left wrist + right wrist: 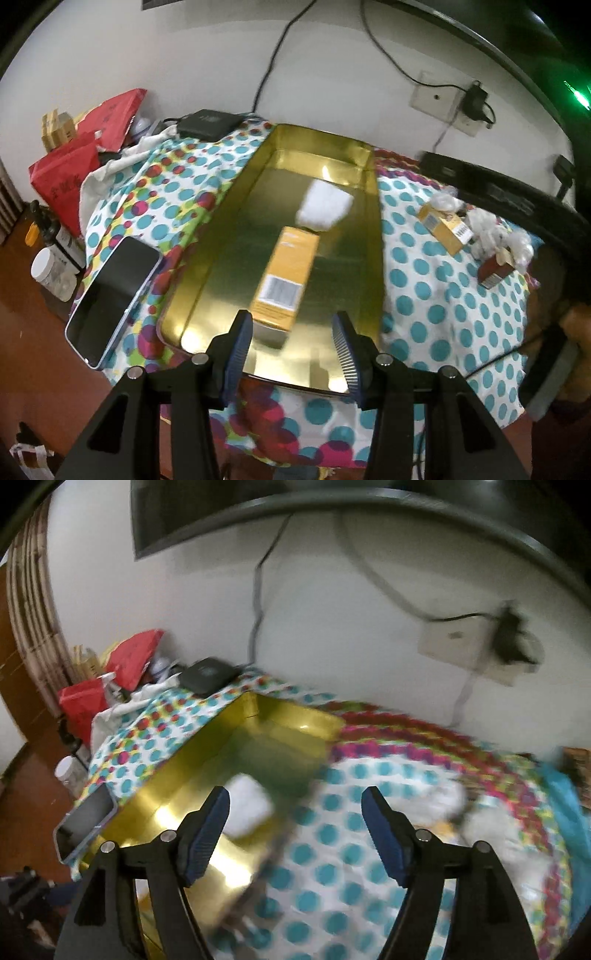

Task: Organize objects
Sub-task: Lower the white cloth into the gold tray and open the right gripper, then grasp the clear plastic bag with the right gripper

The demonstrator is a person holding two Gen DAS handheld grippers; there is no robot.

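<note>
In the left wrist view the left gripper (293, 325) hangs over the near end of the gold tin tray (229, 236) with its jaws apart and nothing clamped; a yellow box (286, 277) lies in the tray just beyond them at twelve o'clock, a white packet (325, 205) past it, a phone (112, 295) on the dotted cloth (436, 295) at nine o'clock and two more small boxes (445, 227) at two o'clock. In the blurred right wrist view the right gripper (295, 812) stands wide apart and empty over the cloth, with the tray and the white packet at ten o'clock.
</note>
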